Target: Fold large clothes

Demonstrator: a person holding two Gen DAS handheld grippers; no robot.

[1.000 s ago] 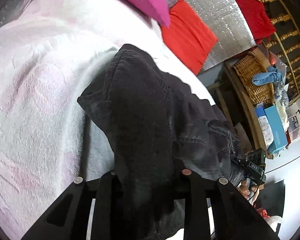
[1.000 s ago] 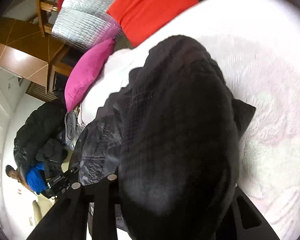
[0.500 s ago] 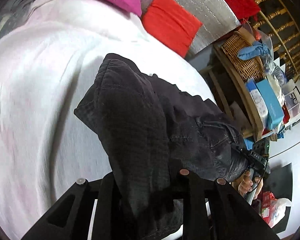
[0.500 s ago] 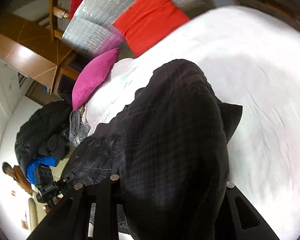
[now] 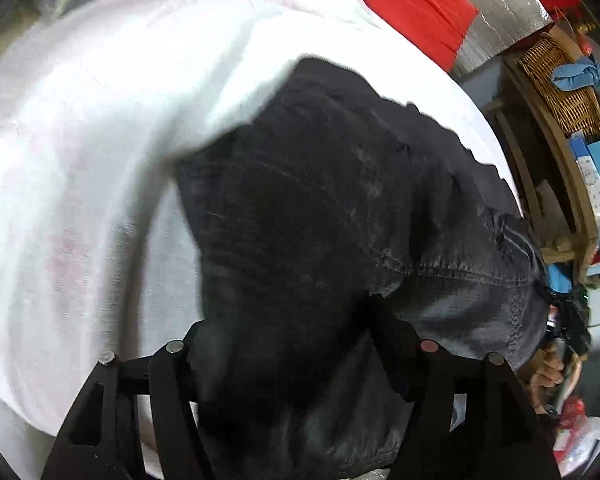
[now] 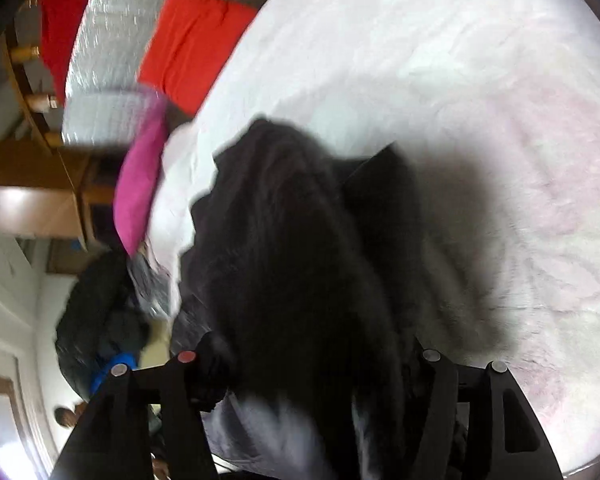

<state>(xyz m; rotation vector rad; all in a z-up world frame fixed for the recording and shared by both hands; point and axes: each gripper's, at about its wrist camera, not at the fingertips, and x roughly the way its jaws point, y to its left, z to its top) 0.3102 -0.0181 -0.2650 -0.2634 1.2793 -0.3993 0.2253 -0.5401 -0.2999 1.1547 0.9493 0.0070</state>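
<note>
White bed, jeans between gripper fingers

The trousers lie on the bed, with cushions behind them.

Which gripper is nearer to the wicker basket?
Right gripper, toward the wicker basket; left gripper farther, across the jeans. Both jaws have just been opening, jeans between.
</note>
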